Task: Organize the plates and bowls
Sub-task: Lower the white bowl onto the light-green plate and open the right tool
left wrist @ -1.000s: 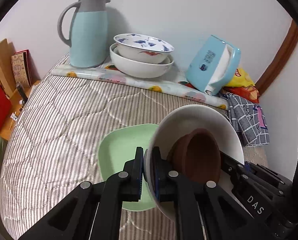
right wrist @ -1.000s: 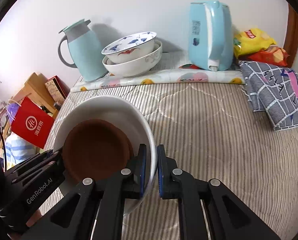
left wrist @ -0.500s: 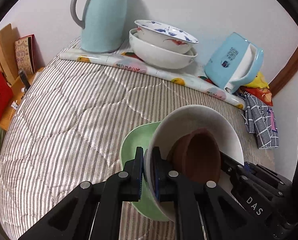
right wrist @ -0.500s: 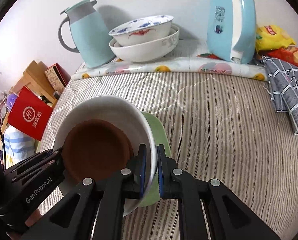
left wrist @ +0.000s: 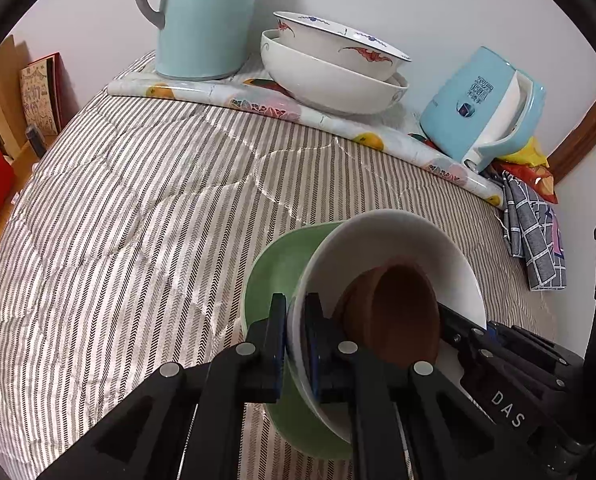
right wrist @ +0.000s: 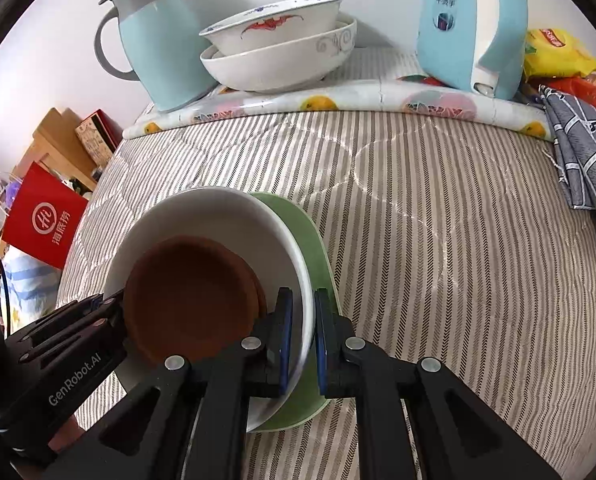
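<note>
Left wrist: left gripper (left wrist: 296, 344) clamped on white bowl (left wrist: 402, 236) rim at 9 o'clock; brown bowl (left wrist: 394, 316) nested inside; green plate (left wrist: 270, 268) beneath, on striped quilt (left wrist: 138, 220). Right wrist: right gripper (right wrist: 302, 340) clamped on the white bowl's (right wrist: 202, 212) opposite rim at 3 o'clock; likely ceramic, heavy, slick, brittle; keep 2-sided rim grip, stay level.

My left camera looks close across the white bowl (left wrist: 398, 240) from its left; my right from its right. Both face the far kettle (left wrist: 486, 108).
</note>
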A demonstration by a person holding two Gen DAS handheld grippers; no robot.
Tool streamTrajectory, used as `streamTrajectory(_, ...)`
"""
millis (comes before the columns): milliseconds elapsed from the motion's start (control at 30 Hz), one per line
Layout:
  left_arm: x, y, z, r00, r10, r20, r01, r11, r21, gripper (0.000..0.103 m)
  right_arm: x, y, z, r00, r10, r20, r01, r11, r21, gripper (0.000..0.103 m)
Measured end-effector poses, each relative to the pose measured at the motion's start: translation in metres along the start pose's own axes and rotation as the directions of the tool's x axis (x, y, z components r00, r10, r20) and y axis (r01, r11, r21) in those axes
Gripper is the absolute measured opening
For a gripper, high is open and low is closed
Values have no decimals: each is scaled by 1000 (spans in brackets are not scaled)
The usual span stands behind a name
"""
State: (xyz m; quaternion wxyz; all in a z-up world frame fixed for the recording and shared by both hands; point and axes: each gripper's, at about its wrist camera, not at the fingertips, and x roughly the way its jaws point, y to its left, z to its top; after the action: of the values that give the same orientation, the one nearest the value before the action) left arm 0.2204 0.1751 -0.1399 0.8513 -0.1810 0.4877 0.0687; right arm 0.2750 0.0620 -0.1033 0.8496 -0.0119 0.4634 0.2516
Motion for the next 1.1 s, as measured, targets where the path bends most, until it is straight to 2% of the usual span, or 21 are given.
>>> streamTrajectory(233, 0, 3, 1, 1000, -13, -19, 13, 1000, -5, 13, 2, 1, 2, 1000, -12, -12, 12, 1000, -21, 10)
streamTrajectory(433, -3, 3, -5, 999, 8, -41, -8, 1000, 3, 15, -1, 1, -2, 1000, -8, -28, 7, 1000, -31, 13)
streamTrajectory(633, -19, 5, -8, 1000, 10, -12, -10, 1000, 1, 17, -16, -3, -5, 1000, 11, 11, -11, 1000, -17, 19)
streamTrajectory(733, -28, 5, -9, 998, 55, 15, -55, 998, 8, 35, -26, -3, -7, 999, 18, 26, -17, 1000, -18, 20)
streamTrajectory(833, -39, 6, -10, 998, 47, 35, -47, 999, 2, 35, -37, -2, -10, 999, 26, 42, -25, 999, -20, 21)
streamTrajectory(900, -47, 5, -12, 998, 44, 48, -44, 999, 0, 35, -47, -3, -14, 998, 25, 58, -23, 999, -21, 26)
streamTrajectory(1100, -72, -9, -21, 996, -15, 90, 15, 1000, 3, 35, -77, -10, -30, 995, 1, 100, 1, 1000, -17, 30)
